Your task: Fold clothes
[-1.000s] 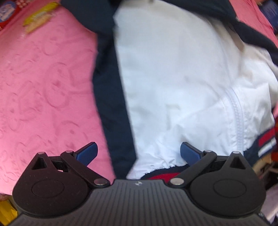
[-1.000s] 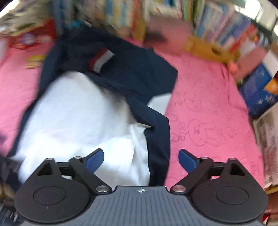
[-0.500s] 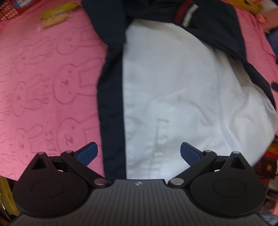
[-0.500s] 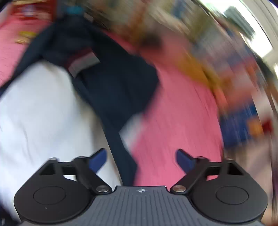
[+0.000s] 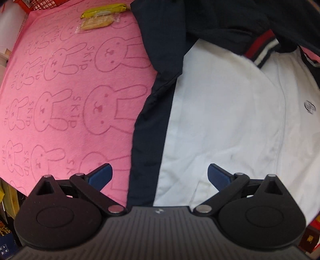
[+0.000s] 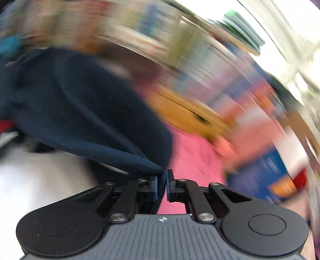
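Observation:
A white and navy jacket (image 5: 224, 120) lies on a pink rabbit-print cloth (image 5: 66, 96). Its navy side panel (image 5: 152, 124) runs down the middle of the left wrist view, and a red-and-white striped cuff (image 5: 260, 50) lies at the top right. My left gripper (image 5: 160, 176) is open and empty above the jacket's lower edge. My right gripper (image 6: 162, 185) is shut on a navy edge of the jacket (image 6: 96, 112), pulling it taut. The right wrist view is heavily blurred.
Yellow snack packets (image 5: 100, 18) lie on the pink cloth at the far left. A red basket (image 5: 38, 4) sits beyond them. Blurred bookshelves (image 6: 180, 50) and coloured boxes (image 6: 266, 172) stand behind and right of the cloth.
My right gripper has closed on the jacket's navy edge and is moving fast. My left gripper has drawn back and stays open, so more of the jacket and cloth shows.

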`<state>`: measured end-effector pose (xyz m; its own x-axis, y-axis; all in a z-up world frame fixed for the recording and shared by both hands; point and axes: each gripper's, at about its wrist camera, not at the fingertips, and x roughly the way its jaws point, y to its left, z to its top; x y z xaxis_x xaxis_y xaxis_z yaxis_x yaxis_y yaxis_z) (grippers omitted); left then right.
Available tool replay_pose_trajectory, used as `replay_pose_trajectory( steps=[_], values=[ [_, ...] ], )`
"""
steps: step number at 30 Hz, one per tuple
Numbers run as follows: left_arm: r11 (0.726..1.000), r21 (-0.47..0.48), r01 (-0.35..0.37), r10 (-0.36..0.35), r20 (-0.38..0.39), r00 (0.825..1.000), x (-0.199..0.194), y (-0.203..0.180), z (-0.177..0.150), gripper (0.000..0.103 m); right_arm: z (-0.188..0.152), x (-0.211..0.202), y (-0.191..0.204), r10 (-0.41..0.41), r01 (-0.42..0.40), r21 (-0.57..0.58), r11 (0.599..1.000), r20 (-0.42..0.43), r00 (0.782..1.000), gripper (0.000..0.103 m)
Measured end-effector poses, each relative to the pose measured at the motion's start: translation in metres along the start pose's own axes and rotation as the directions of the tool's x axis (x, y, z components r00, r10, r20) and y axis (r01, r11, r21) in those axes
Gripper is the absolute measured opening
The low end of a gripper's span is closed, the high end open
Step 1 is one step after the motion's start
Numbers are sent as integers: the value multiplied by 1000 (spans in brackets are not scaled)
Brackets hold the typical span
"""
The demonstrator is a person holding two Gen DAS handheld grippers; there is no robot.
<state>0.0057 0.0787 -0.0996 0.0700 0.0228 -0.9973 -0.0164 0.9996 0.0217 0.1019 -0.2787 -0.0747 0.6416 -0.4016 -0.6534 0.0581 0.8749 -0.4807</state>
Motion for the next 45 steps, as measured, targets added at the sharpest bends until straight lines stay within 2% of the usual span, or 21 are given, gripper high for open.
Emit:
replay_pose_trajectory(
  steps=[2, 4, 7, 10, 13, 15, 18, 20, 22, 25, 27, 29, 31, 33, 35, 36, 37, 38, 41, 44, 45],
  values=[
    [1000, -3, -2, 2, 4, 1000, 1, -6, 4, 102, -18, 25, -46, -27, 39, 87, 995, -132, 991, 40],
    [1000, 3, -6, 6, 5, 1000, 1, -12, 6, 102, -48, 51, -76, -56, 100, 145, 984, -280, 958, 77],
    [1000, 9, -19, 19, 4, 1000, 2, -19, 8, 102, -86, 47, -99, -20, 126, 291, 948, -341, 940, 80],
    [999, 12, -39, 39, 2, 999, 3, -26, 8, 102, -98, 7, -76, -17, 93, 279, 956, -264, 964, 82],
    [998, 20, -57, 57, 12, 998, 4, -31, 12, 102, -84, -35, -12, 53, -45, 96, 994, -86, 995, 95],
    [998, 18, -62, 62, 14, 998, 3, -35, 13, 102, -71, -47, 29, 135, -132, -73, 989, 46, 990, 103],
    [997, 15, -77, 77, 11, 997, 2, -38, 11, 102, -44, -32, 83, 155, -124, -206, 971, 143, 978, 103],
    [996, 9, -87, 87, 5, 996, 2, -36, 9, 102, -26, -1, 105, 176, -149, -216, 965, 111, 978, 90],
    [995, 3, -97, 97, -1, 995, 1, -35, 7, 102, -11, 28, 107, 141, -124, -217, 968, 64, 988, 29],
    [994, -18, -108, 108, -13, 994, 2, -30, 5, 102, 3, 47, 61, 25, -16, -96, 995, 88, 996, 22],
    [994, -32, -108, 107, -21, 994, 5, -27, 5, 102, 2, 61, 21, -118, 117, 18, 993, 46, 992, 23],
    [993, -45, -105, 104, -22, 994, 7, -24, 7, 102, -3, 75, -19, -252, 256, 117, 959, -48, 966, 32],
    [993, -57, -101, 100, -22, 995, 7, -21, 9, 102, -14, 85, -53, -316, 348, 166, 922, -193, 929, 63],
    [993, -68, -97, 96, -19, 995, 7, -18, 11, 102, -28, 73, -73, -295, 357, 243, 902, -257, 920, 74],
    [993, -77, -92, 91, -19, 996, 9, -14, 12, 102, -37, 45, -69, -134, 199, 337, 920, -206, 969, 83],
    [993, -82, -90, 88, -22, 996, 10, -11, 14, 102, -41, 31, -67, -50, 114, 379, 918, -174, 983, 89],
    [992, -87, -88, 86, -26, 996, 12, -8, 15, 102, -42, 19, -54, 98, -41, 400, 916, -122, 988, 91],
    [992, -89, -85, 83, -28, 996, 13, -5, 16, 102, -40, 11, -36, 237, -186, 408, 894, -77, 969, 91],
    [994, -85, -72, 70, -27, 997, 16, 4, 16, 102, -25, -2, 22, 535, -498, 399, 770, 22, 845, 92],
    [994, -86, -67, 65, -24, 998, 16, 18, 13, 102, 8, 5, 97, 688, -647, 392, 654, 47, 724, 97],
    [994, -92, -64, 62, -23, 998, 16, 24, 11, 102, 17, 14, 120, 717, -666, 386, 638, 16, 697, 101]
  ],
)
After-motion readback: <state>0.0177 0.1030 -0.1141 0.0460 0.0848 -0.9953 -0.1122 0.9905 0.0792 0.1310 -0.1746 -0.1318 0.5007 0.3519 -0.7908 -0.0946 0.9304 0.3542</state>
